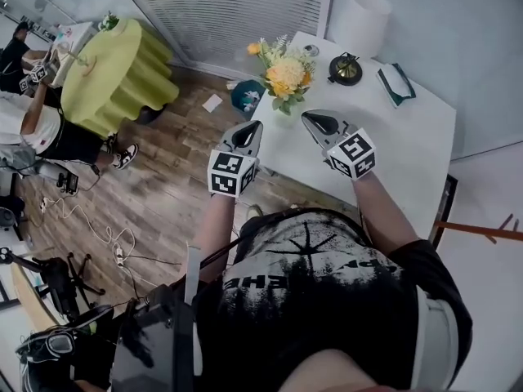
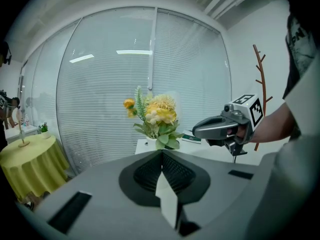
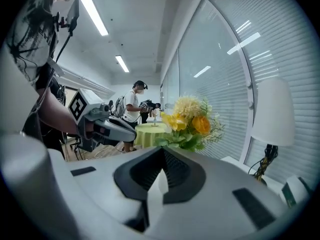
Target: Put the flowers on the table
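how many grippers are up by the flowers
2: the left gripper is just below-left of the flowers in the head view, and the right gripper is just below-right of them, over the white table. Both are shut and empty.

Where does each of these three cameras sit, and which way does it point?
Head view: on the person's head, looking steeply down at the white table, flowers, both forearms, left gripper and right gripper.
Left gripper view: rides that gripper, faces the flowers and blinds; its own shut jaws below, the right gripper alongside.
Right gripper view: rides that gripper, faces the flowers; own shut jaws, left gripper beside.
All three share the flowers.
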A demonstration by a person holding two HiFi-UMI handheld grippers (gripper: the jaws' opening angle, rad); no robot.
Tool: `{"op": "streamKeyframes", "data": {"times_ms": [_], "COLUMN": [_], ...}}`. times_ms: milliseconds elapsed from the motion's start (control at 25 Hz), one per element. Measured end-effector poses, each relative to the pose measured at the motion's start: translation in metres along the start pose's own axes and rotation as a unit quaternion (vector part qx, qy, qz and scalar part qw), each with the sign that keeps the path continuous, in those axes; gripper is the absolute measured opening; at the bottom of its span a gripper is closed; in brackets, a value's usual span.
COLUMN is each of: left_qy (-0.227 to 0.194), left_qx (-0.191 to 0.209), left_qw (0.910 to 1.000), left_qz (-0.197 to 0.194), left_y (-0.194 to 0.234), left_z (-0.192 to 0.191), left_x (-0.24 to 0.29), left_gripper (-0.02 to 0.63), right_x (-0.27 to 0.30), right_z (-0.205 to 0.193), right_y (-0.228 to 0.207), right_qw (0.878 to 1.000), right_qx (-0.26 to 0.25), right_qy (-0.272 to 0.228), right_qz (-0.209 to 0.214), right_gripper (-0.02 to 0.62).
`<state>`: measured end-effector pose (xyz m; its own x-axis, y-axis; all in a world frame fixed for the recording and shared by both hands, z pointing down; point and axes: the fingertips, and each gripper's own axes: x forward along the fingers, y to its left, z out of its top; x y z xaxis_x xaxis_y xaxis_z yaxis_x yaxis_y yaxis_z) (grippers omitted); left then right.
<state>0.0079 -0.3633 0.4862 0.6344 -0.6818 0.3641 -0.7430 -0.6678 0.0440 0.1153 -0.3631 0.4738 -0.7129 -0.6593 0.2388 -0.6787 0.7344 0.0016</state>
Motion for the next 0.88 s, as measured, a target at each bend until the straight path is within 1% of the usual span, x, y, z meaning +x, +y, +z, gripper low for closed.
{"op": "streamKeyframes", "data": {"times_ms": [160,440,560,880], "left_qy": [-0.004,-0.006,-0.002,-0.006], "left_qx": [0.005,0.015,0.017,0.018], "left_qw": [1.0,0.9998,0.9997,0.9997], "left_qz": [-0.004,-0.015,-0.017,-0.017], "left_y": [0.001,0.0,0.0016,-0.0004], "left_z": [0.0038,0.0068,0.0047,0.0054], "left_x": [-0.0009,0.0007,0.001,0.0034], "left_gripper": [0.011,0.011,0.011,0.011], "right_x": [-0.0014,-0.0059,-0.0075,-0.0074], "right_z": [0.001,0.0059,0.0055,0.0006], "right_y": [0.0034,-0.0023,-0.005,-0.0061], "right_qw": [1.0,1.0,0.999,0.999], "right_qx": [-0.005,0.008,0.005,-0.002], "right_qy": [0.006,0.003,0.004,0.009], "right_qz": [-0.007,-0.027,-0.035,-0.038], "right_gripper": [0.015,0.015,0.015,0.015]}}
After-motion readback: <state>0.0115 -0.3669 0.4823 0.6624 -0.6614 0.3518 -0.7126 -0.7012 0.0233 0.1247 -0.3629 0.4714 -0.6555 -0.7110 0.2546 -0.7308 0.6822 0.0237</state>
